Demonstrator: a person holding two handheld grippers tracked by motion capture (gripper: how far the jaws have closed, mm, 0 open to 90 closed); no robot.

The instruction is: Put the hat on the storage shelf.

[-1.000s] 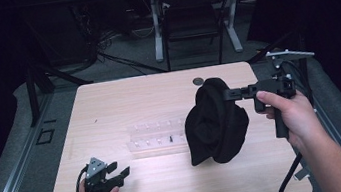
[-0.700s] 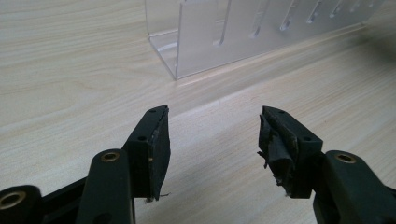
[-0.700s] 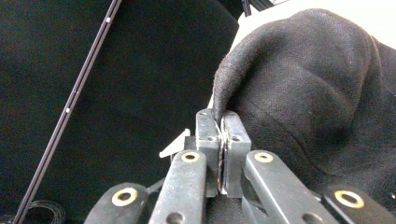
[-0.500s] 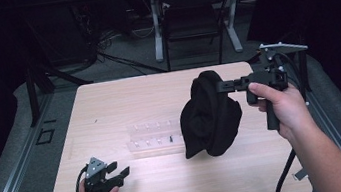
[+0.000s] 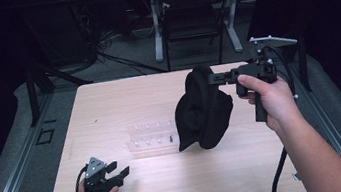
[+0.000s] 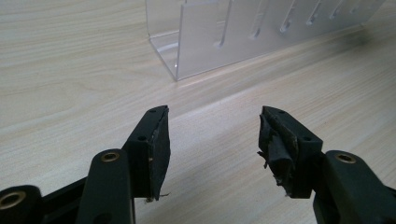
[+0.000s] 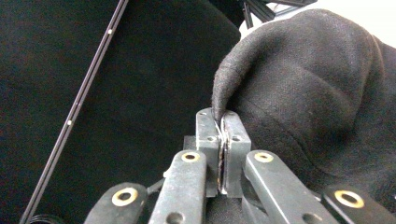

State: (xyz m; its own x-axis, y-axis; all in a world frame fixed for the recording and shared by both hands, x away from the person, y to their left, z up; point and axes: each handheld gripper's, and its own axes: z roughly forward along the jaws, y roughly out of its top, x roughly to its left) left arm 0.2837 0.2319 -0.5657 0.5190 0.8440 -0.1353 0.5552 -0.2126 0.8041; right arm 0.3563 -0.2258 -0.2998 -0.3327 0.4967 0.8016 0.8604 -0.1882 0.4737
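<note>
A black cloth (image 5: pixel 203 111) hangs above the table's right half, pinched at its top edge by my right gripper (image 5: pixel 212 78), which is held level and points left. In the right gripper view the two jaws press together on a fold of the black cloth (image 7: pixel 299 88), right gripper (image 7: pixel 222 119) shut on it. My left gripper (image 5: pixel 118 170) rests low on the table near the front left corner. Its jaws stand apart with nothing between them, left gripper (image 6: pixel 212 128). A clear plastic rack (image 5: pixel 152 139) lies on the table between the two grippers, also close ahead as the clear rack (image 6: pixel 243 35).
The light wooden table (image 5: pixel 119 103) has dark floor around it. Metal rails run along its left and right sides. A chair and table legs (image 5: pixel 194 27) stand beyond the far edge. A cable trails from my right gripper toward the front.
My right gripper has carried the black cloth slightly left and up, and the cloth now hangs lifted off the table. The left gripper has stayed where it was.
</note>
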